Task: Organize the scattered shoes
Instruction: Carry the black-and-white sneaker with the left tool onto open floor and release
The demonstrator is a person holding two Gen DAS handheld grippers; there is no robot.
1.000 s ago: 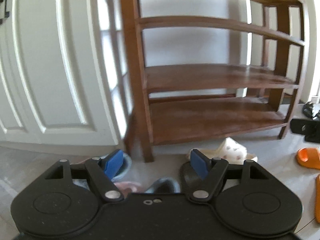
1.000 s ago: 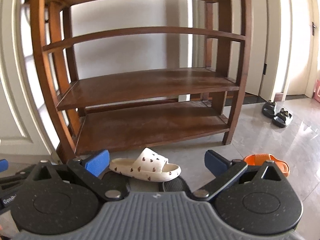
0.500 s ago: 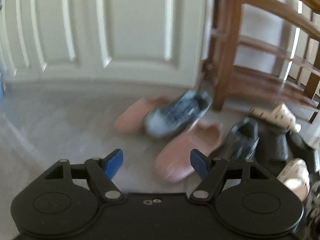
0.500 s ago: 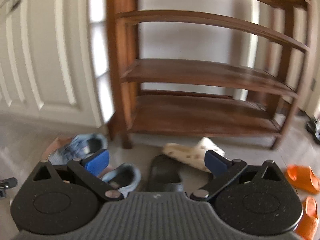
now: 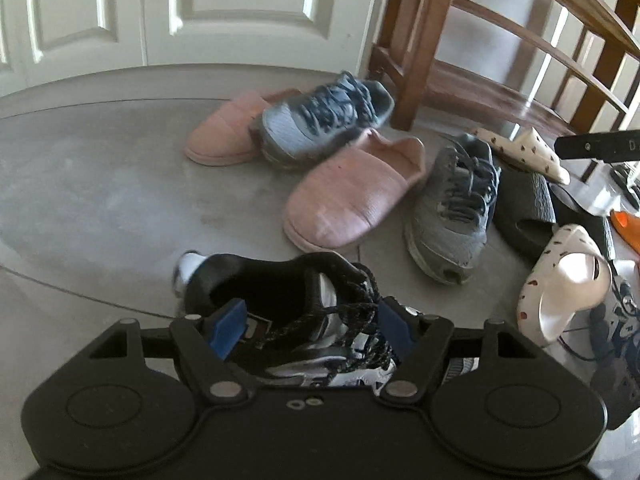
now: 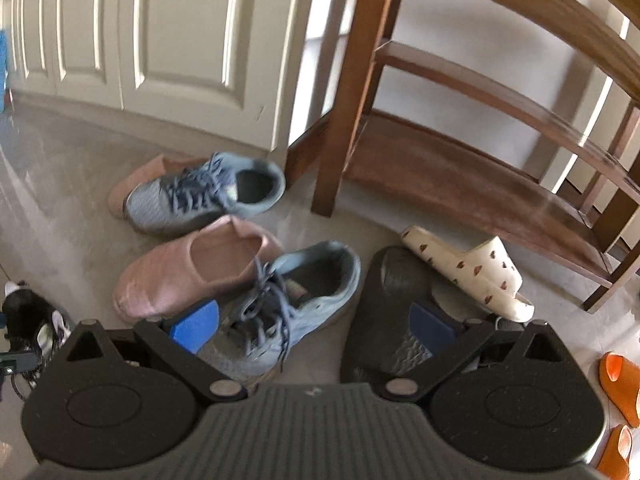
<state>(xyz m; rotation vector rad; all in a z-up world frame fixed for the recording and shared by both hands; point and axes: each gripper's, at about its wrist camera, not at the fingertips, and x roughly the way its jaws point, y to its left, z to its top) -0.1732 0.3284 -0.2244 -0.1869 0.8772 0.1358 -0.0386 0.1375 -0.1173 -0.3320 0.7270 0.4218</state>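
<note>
My left tool (image 5: 310, 330) is wide open, and its two blue pads stand on either side of a black sneaker with white sole and speckled laces (image 5: 288, 308) on the grey floor (image 5: 92, 184); I cannot tell if the pads touch it. My right tool (image 6: 314, 322) is also wide open and holds nothing. Its left pad is over a grey-blue mesh sneaker (image 6: 288, 304), its right pad over a black rubber slide sandal (image 6: 394, 300).

Farther away lie two pink fabric slippers (image 5: 356, 188), a second grey-blue sneaker (image 5: 324, 118) and a cream slide with small dark hearts (image 6: 468, 270), which is just in front of the lowest board of the brown wooden shoe rack (image 6: 460, 172). The rack shelves are bare. Orange slides (image 6: 620, 384) lie at the near right.
</note>
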